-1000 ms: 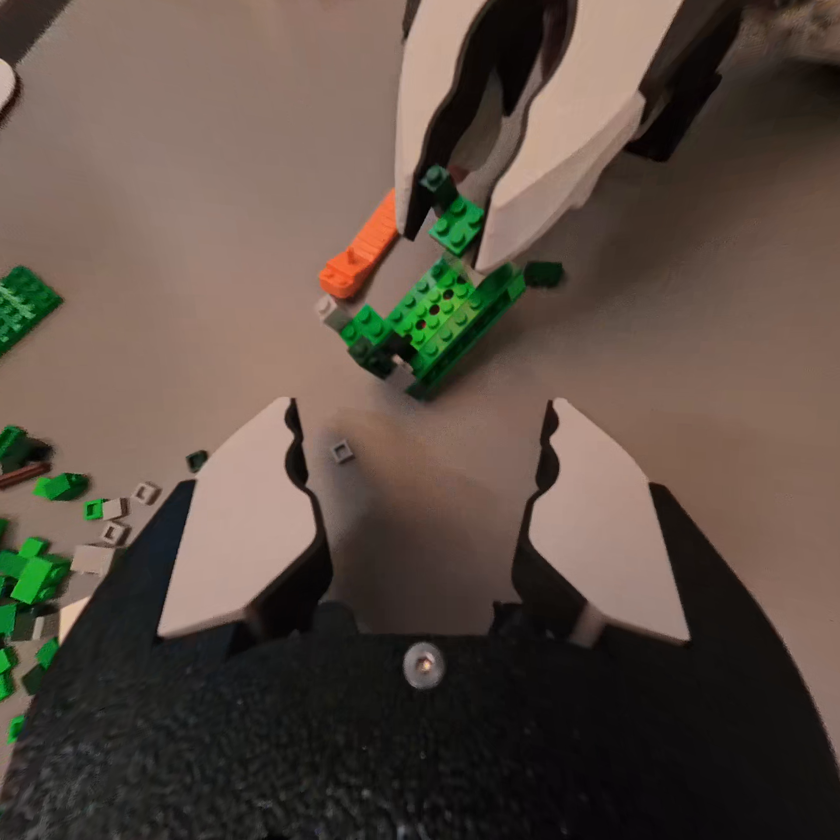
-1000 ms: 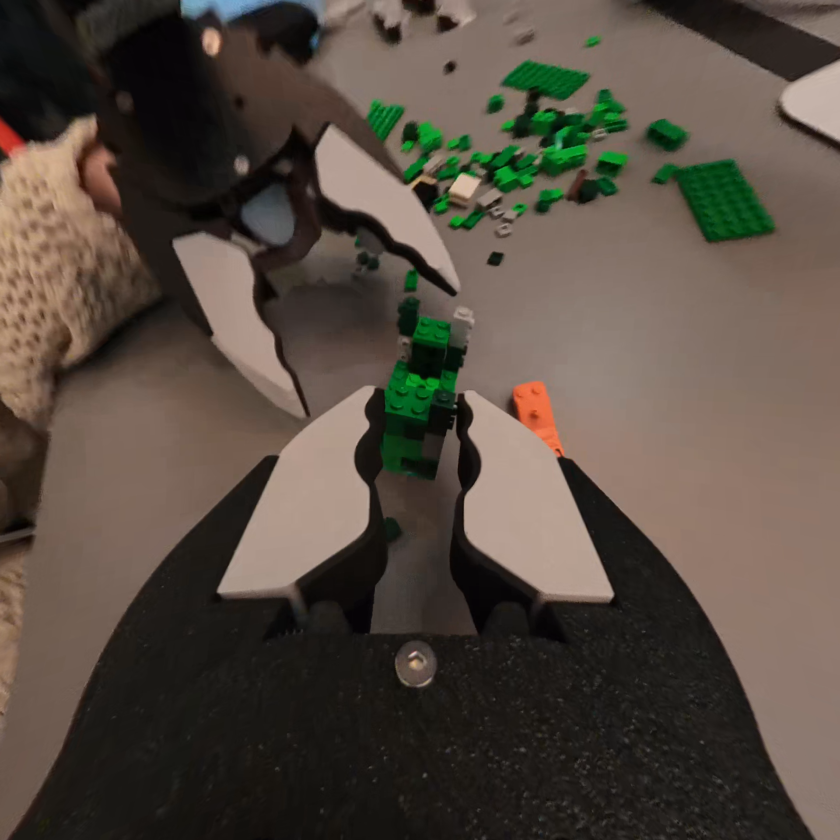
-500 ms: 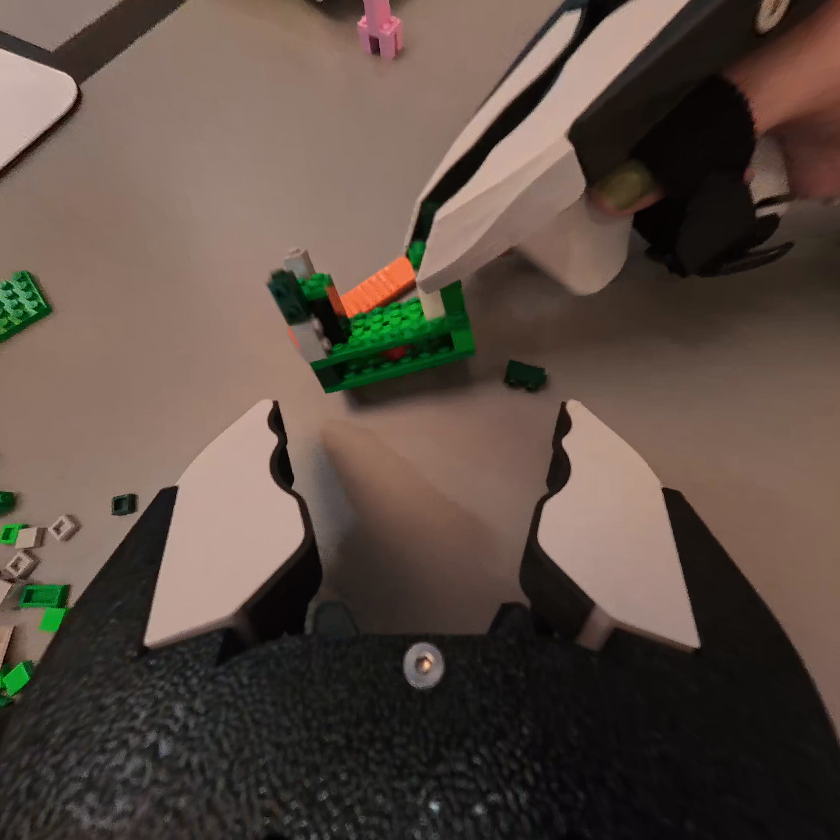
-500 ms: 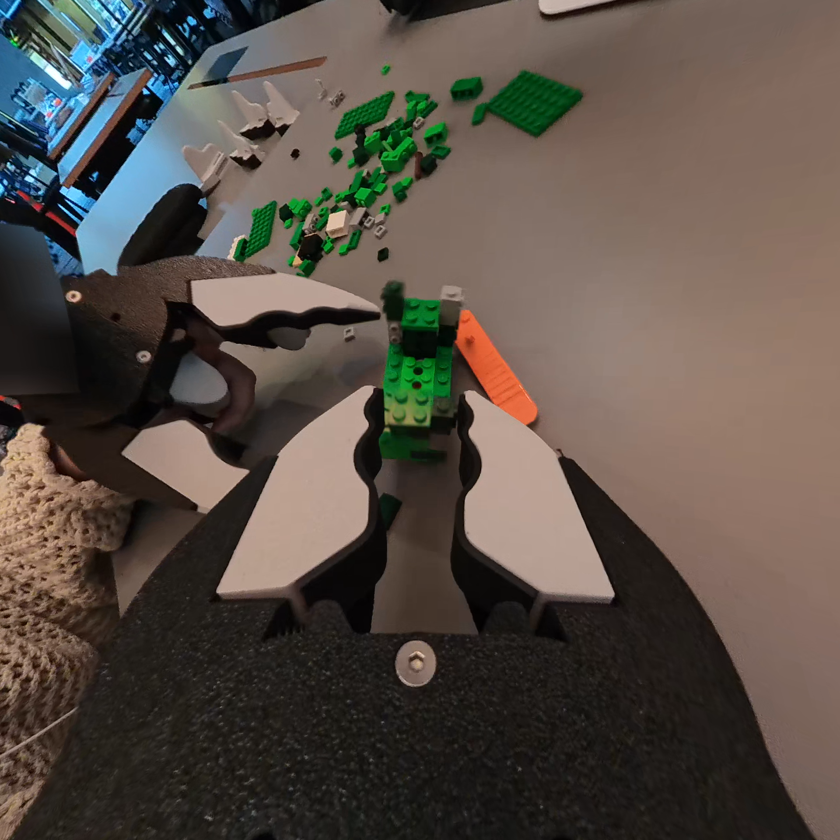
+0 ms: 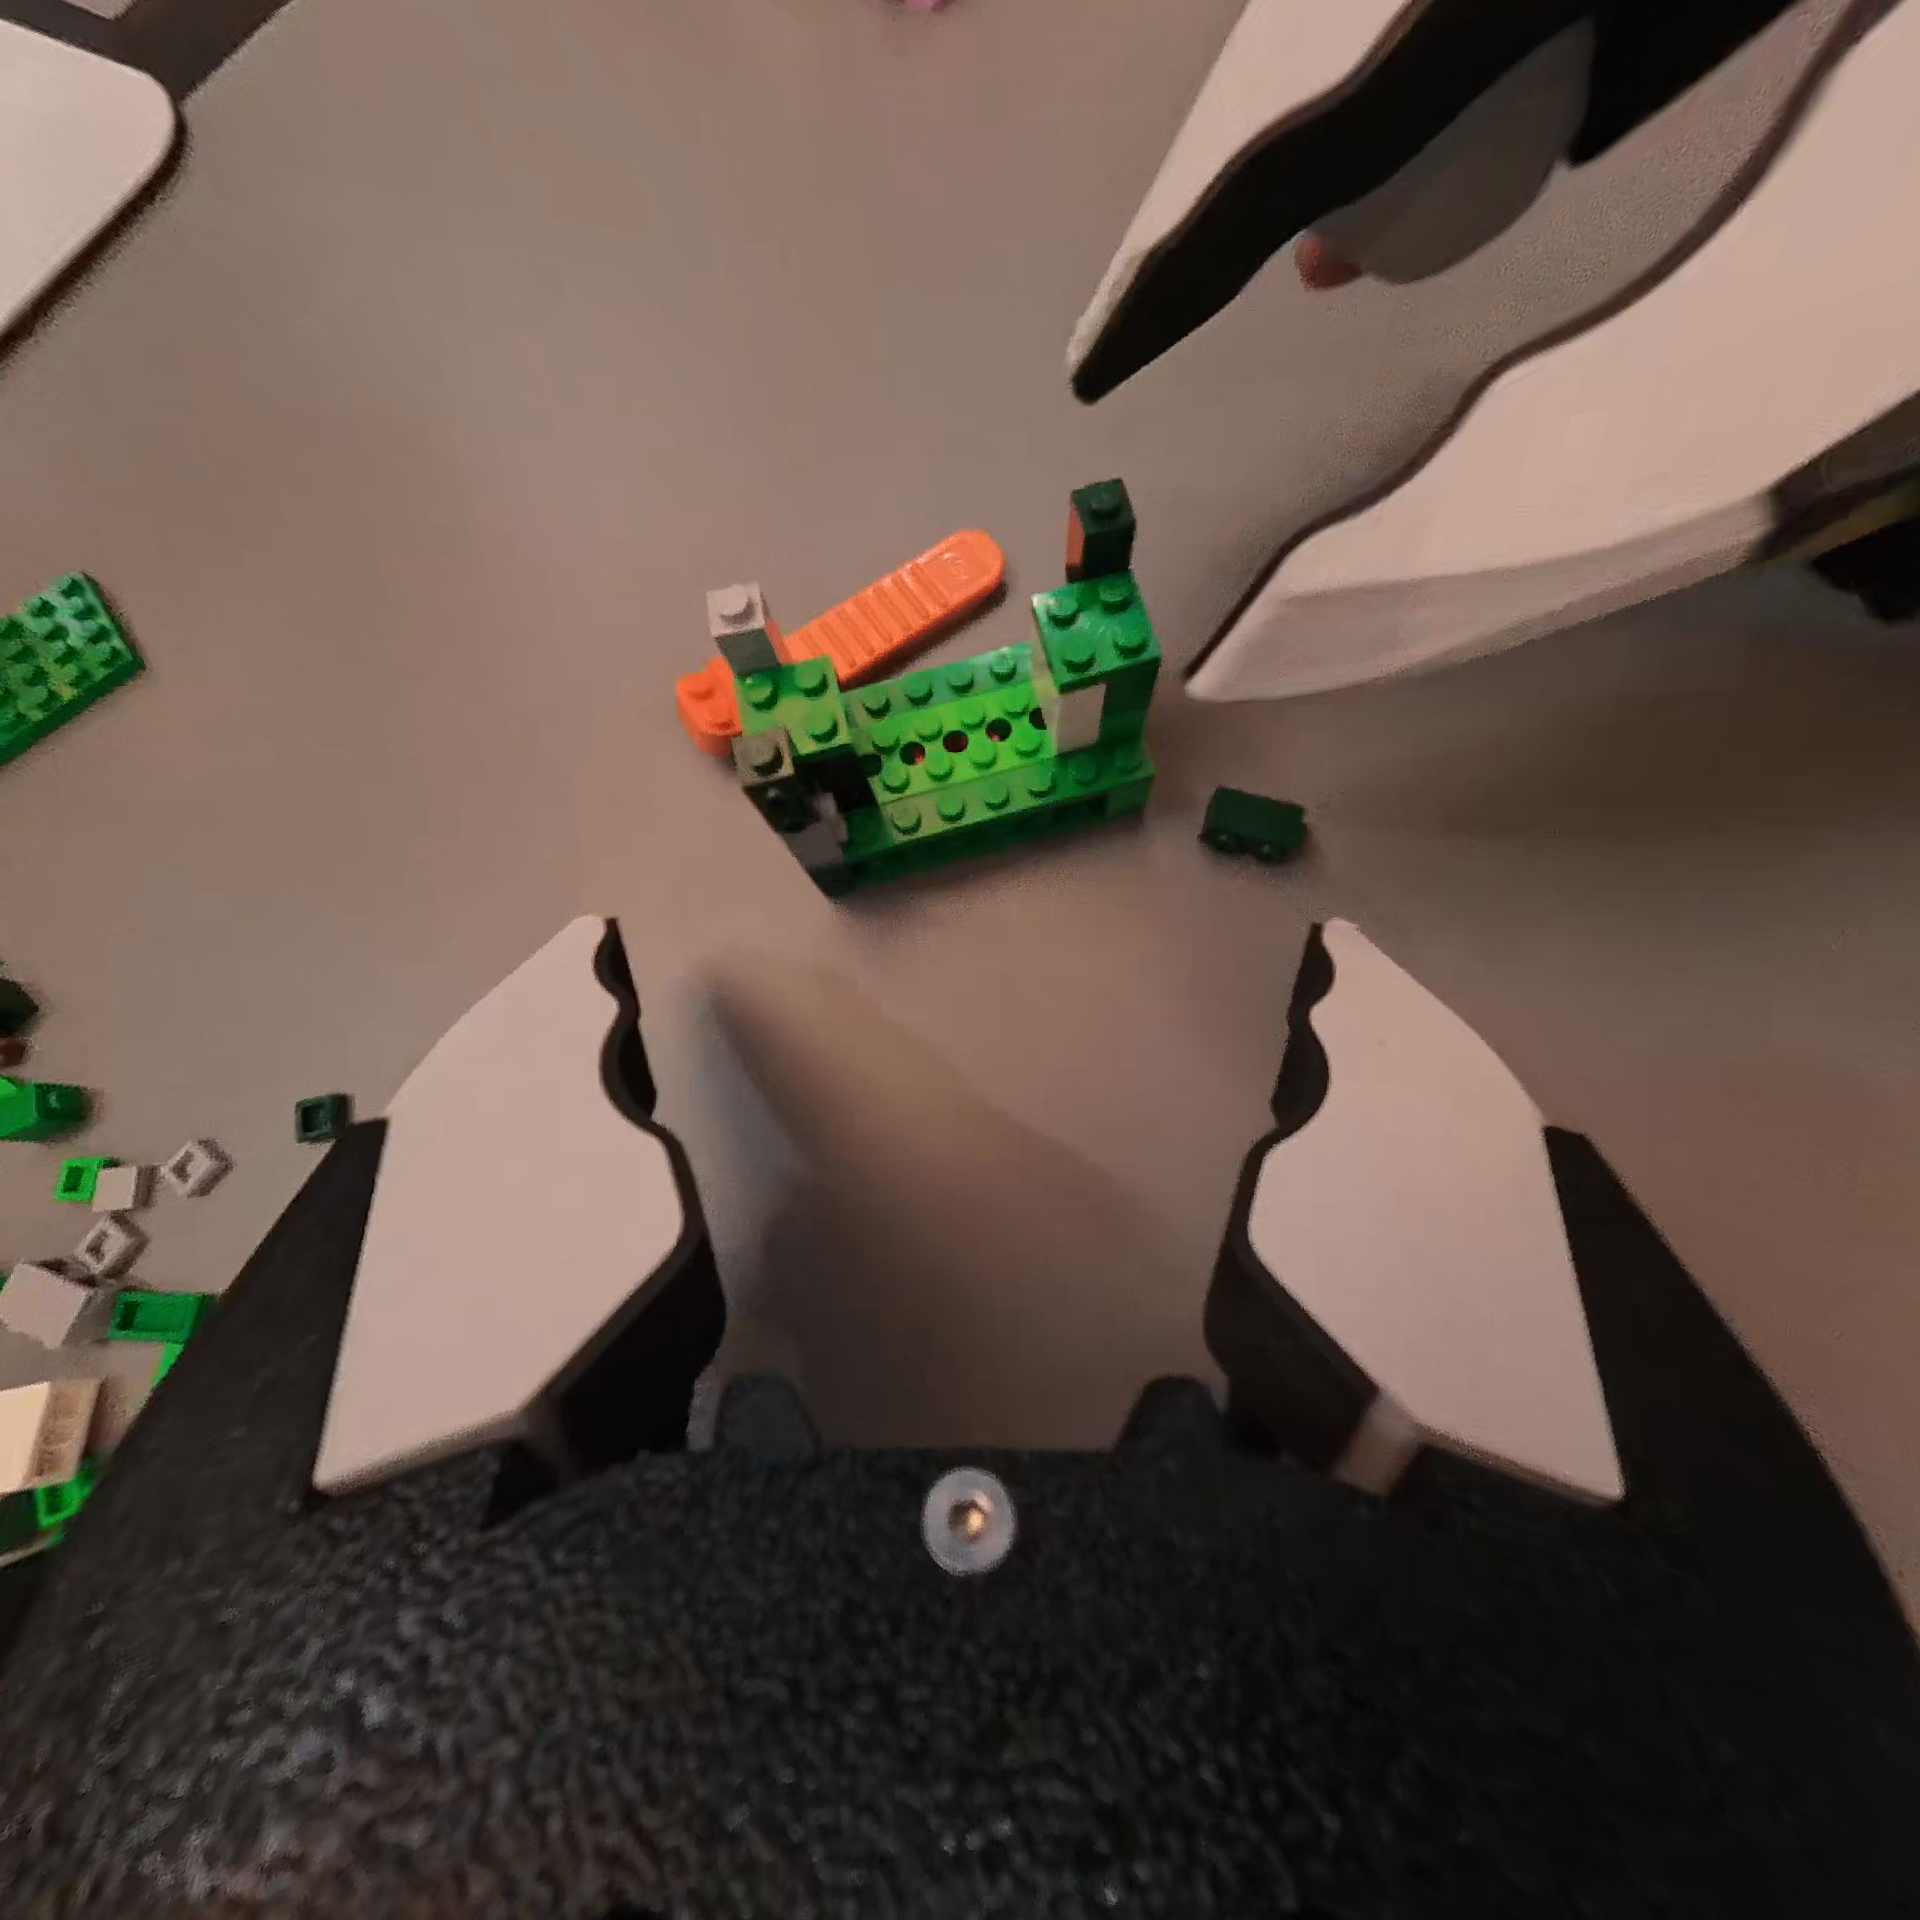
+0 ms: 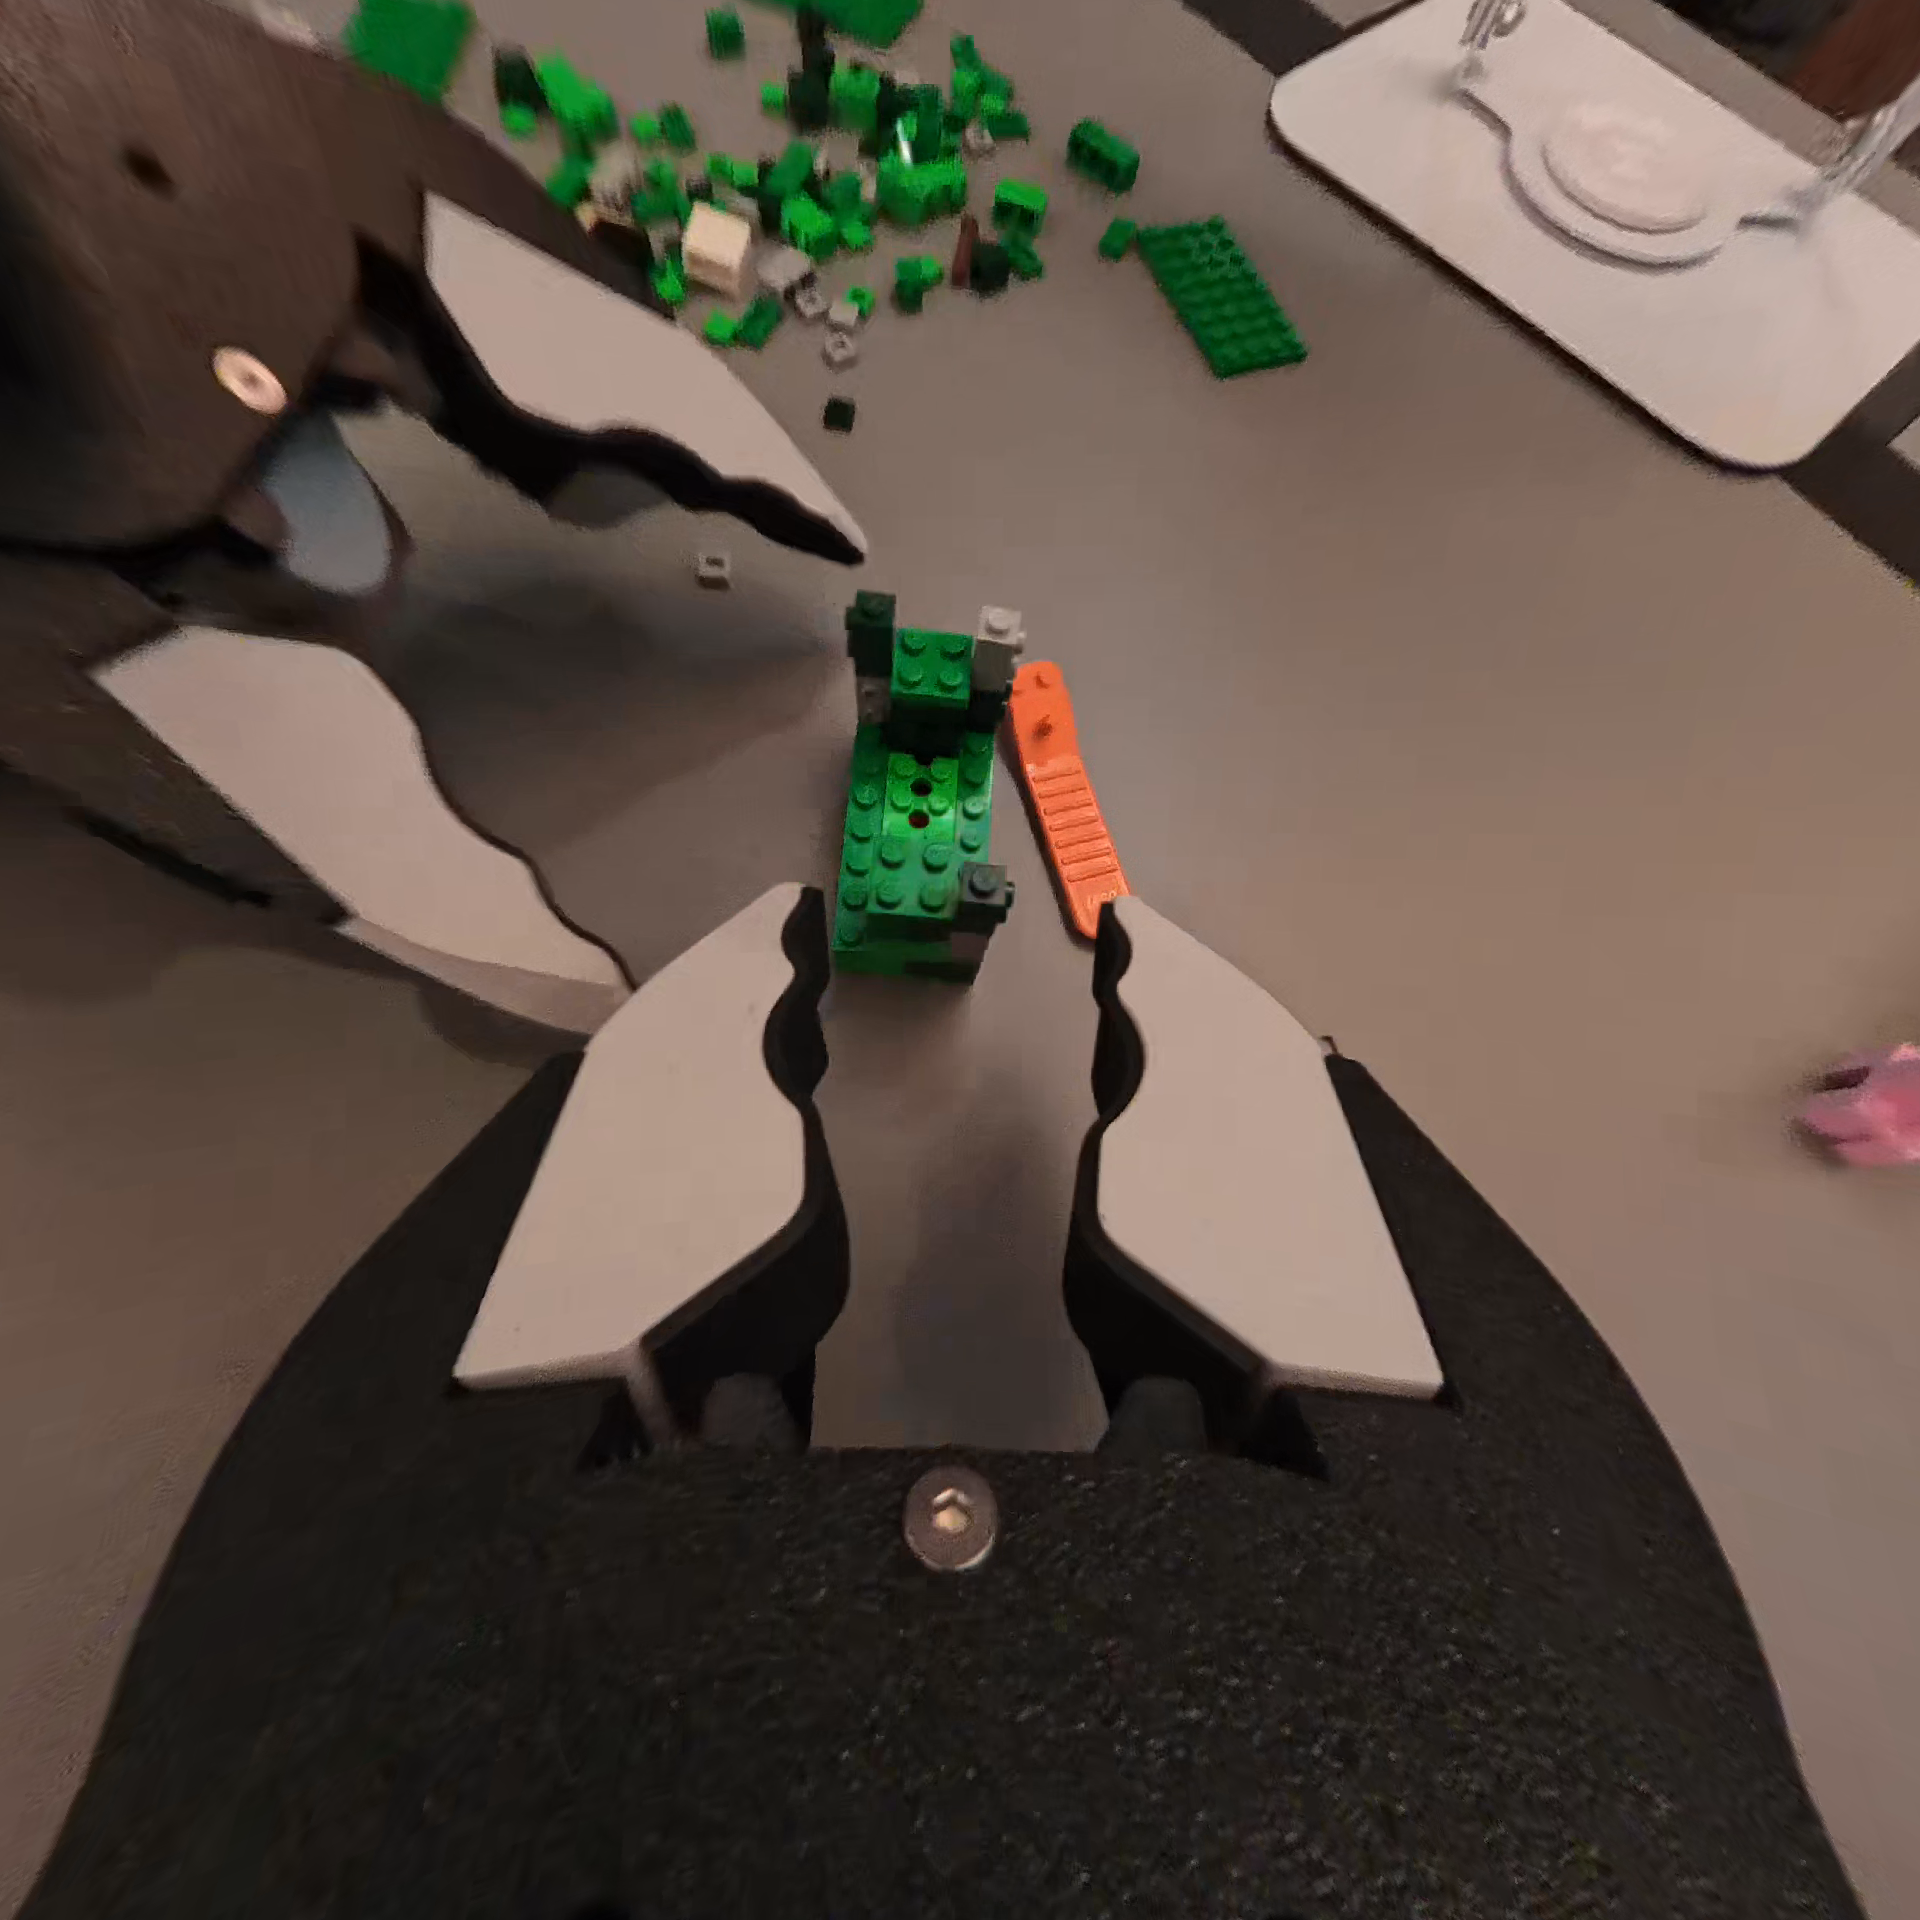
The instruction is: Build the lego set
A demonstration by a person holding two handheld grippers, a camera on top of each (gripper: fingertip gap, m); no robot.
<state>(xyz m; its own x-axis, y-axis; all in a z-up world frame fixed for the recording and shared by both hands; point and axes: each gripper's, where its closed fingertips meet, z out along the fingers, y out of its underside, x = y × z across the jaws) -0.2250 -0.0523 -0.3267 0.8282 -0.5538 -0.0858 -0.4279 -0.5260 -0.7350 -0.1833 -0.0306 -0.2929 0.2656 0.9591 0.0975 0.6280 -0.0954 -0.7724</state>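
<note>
The green lego build stands on the grey table, with grey and dark green posts at its ends. It also shows in the right wrist view. An orange brick separator lies right behind it. My left gripper is open and empty, a short way in front of the build. My right gripper is open, its tips either side of the build's near end and apart from it. Its fingers hang over the build's right end in the left wrist view.
A small dark green brick lies right of the build. A heap of loose green and grey bricks and a green plate lie beyond. A white mat is at the far right, a pink piece at the right edge. My right gripper's tips are some 5 centimetres from the orange brick separator. It is also in sight in the right wrist view.
My right gripper has opened, let go of the green build and drawn back a little. The build now rests on the table. My left gripper has stayed open.
</note>
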